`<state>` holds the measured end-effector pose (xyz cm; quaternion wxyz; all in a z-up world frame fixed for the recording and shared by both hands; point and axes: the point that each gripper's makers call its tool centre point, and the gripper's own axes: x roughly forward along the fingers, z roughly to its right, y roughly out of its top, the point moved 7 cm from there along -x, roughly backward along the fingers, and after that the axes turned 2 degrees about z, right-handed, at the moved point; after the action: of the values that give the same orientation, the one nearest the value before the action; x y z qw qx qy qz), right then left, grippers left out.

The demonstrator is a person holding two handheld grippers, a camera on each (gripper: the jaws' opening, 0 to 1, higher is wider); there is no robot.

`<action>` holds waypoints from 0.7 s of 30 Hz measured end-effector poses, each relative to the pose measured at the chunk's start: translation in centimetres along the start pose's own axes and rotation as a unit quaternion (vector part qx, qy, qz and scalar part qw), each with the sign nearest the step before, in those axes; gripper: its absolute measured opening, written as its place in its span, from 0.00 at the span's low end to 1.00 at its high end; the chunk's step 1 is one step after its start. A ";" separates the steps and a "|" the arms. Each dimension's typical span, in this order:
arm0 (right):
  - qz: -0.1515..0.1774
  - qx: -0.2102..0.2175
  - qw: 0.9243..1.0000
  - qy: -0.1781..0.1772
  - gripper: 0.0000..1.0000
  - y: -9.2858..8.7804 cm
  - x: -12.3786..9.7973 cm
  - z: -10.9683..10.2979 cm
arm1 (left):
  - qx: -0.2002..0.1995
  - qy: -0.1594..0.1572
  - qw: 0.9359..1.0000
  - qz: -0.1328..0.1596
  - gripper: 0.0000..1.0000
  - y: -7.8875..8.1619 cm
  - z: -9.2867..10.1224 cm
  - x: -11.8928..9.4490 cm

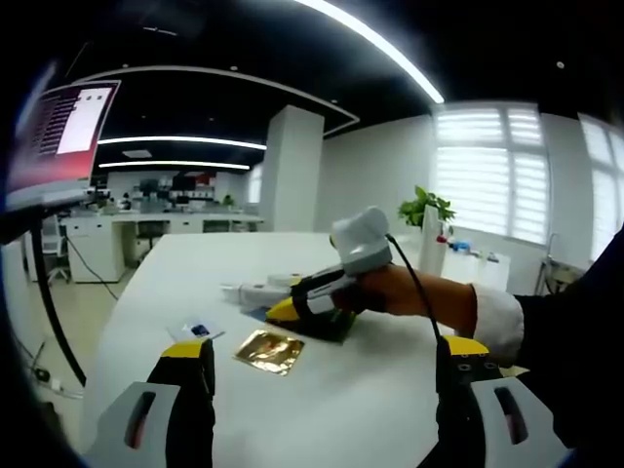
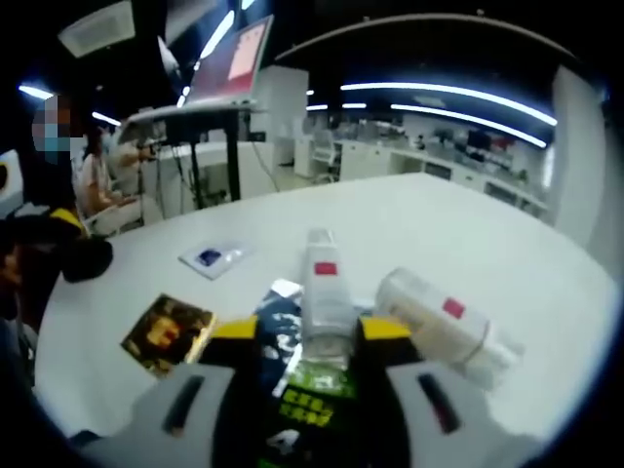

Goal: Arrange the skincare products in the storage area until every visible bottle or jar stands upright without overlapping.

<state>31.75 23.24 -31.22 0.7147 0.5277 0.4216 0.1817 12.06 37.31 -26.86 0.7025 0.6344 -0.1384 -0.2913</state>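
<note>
Table [image 1: 370, 409], white, round-edged, serving as landmark. Right gripper [image 2: 310, 336]: jaws set on either side of a lying white tube [image 2: 325, 292] with a red label, at the table's near part; whether they clamp it cannot be told. Clear bottle [image 2: 439, 322], also lying, just beside the tube. Gold packet [image 2: 168, 333] and small blue-marked sachet [image 2: 211, 258] flat on the table nearby. Left gripper [image 1: 322, 375]: jaws wide apart, holding nothing, above the table.

Ahead of the right tool [image 2: 300, 336], a lying white tube [image 2: 324, 292] sits between its jaws; a lying bottle [image 2: 441, 324] blocks the right. Bare bench [image 2: 468, 219] extends beyond.
</note>
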 end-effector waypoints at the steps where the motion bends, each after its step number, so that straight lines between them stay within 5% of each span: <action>1: -0.001 0.000 1.000 0.001 0.33 0.0 0.0 0.1 | 0.000 0.000 1.000 0.000 0.96 0.0 0.0 0.0; 8: -0.003 -0.001 1.000 -0.006 0.21 0.1 0.4 0.8 | 0.001 -0.003 1.000 0.001 0.96 0.0 0.2 0.1; 21: 0.003 -0.001 1.000 -0.006 0.20 0.0 0.2 0.5 | -0.001 -0.001 1.000 0.001 0.96 0.0 0.1 0.0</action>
<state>32.30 23.12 -31.26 0.7170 0.5296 0.4156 0.1808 12.01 37.18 -26.89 0.7031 0.6333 -0.1397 -0.2917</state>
